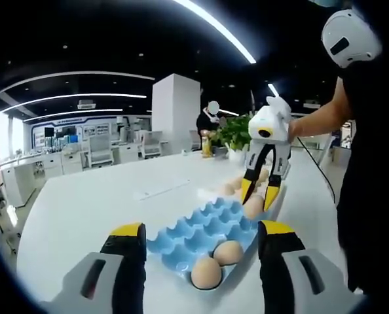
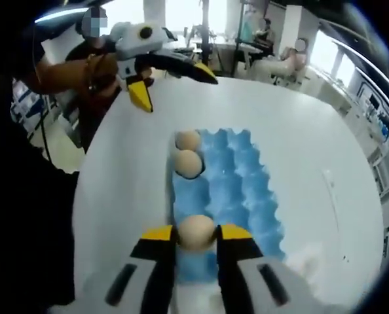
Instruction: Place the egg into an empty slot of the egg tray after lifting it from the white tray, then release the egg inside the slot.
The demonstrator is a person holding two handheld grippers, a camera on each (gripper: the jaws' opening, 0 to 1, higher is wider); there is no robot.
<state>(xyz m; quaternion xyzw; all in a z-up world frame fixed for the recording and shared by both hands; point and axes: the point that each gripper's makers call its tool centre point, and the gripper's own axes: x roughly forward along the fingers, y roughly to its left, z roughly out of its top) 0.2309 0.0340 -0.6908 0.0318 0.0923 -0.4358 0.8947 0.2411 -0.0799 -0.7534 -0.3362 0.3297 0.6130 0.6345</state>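
Note:
My right gripper (image 2: 196,235) is shut on a tan egg (image 2: 196,227), held low over the end of the blue egg tray (image 2: 243,190). Two more eggs (image 2: 188,152) sit in slots at the tray's opposite end. In the left gripper view the same right gripper (image 1: 257,200) hangs jaws down over the tray's far corner with the egg (image 1: 254,207) between its yellow tips. My left gripper (image 1: 202,230) stands open above the tray's end (image 1: 201,230) with the two eggs (image 1: 215,263), nothing between its jaws. It also appears raised and open beyond the tray as the left gripper (image 2: 173,85).
Everything rests on a round white table (image 1: 96,203). More eggs (image 1: 230,188) lie just behind the blue tray. A potted plant (image 1: 237,134) and a bottle stand at the table's far edge. A person's arm and dark body (image 1: 371,170) are at the right.

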